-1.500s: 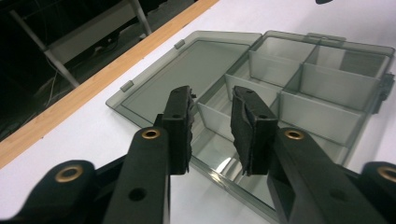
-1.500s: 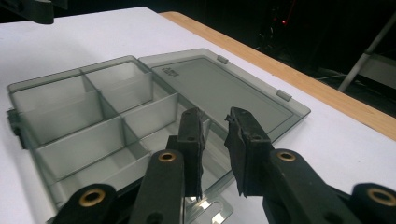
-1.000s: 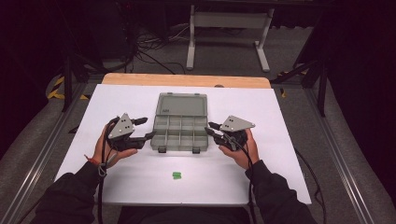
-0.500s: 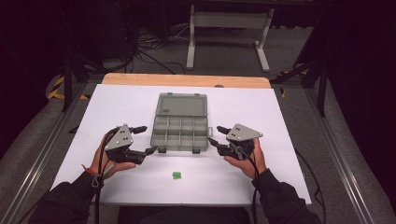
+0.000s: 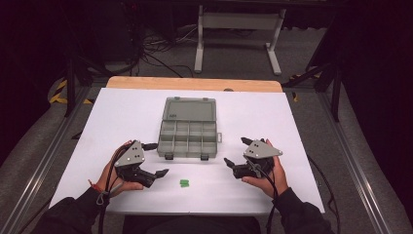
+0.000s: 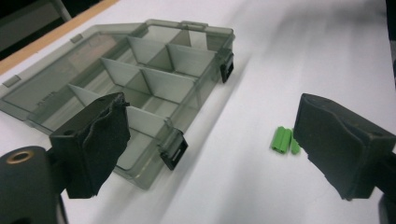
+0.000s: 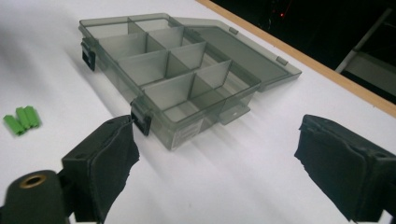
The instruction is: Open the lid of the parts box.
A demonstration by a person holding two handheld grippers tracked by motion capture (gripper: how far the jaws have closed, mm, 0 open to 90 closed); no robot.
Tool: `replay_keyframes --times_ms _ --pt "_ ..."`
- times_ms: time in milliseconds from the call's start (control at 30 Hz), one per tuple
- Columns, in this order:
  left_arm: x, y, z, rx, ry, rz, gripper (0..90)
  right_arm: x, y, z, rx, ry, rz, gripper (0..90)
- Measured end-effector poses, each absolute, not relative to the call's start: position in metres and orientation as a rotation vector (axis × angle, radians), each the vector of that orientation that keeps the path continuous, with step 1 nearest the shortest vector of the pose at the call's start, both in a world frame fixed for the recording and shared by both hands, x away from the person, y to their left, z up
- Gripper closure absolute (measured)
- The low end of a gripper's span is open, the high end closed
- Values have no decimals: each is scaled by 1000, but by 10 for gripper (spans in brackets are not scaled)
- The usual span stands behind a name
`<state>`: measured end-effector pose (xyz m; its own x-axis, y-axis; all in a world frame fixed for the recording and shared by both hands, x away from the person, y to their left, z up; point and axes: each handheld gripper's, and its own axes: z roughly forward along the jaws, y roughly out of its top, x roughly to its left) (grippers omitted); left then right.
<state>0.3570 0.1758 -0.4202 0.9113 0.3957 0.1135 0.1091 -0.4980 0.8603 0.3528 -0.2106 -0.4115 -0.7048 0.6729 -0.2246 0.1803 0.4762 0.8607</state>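
A smoky grey compartment box lies mid-table with its lid folded flat behind it and its cells empty; it also shows as the box and the box. A few small green pieces lie on the white sheet before it, seen as green pieces and green pieces. My left gripper rests near the box's front-left corner, apart from it. My right gripper sits off the front-right corner. Both have just been opening their jaws and stand open with nothing between them, as with the left gripper and the right gripper.
The white sheet covers a table with a wooden far edge. Black latches stick out from the box's front wall. Beyond the table stand a metal stand and cables on the floor.
Both hands have drawn back from the box's front corners toward the near edge of the table. Both pairs of jaws have spread wider.
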Motion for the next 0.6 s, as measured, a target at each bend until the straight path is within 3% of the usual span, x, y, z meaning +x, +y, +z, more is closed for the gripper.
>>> replay_keyframes --times_ms 100,333,500,600 --pt "356 171 -425 2107 367 326 89 348 -215 -415 721 2183 1179 96" --pt "356 160 -436 2179 340 274 147 341 -222 -419 749 2203 1168 96" --pt "358 151 -440 2225 313 254 210 338 -222 -423 739 2230 1148 96" --pt "360 144 -443 2246 294 229 312 338 -221 -424 736 2244 1148 96"
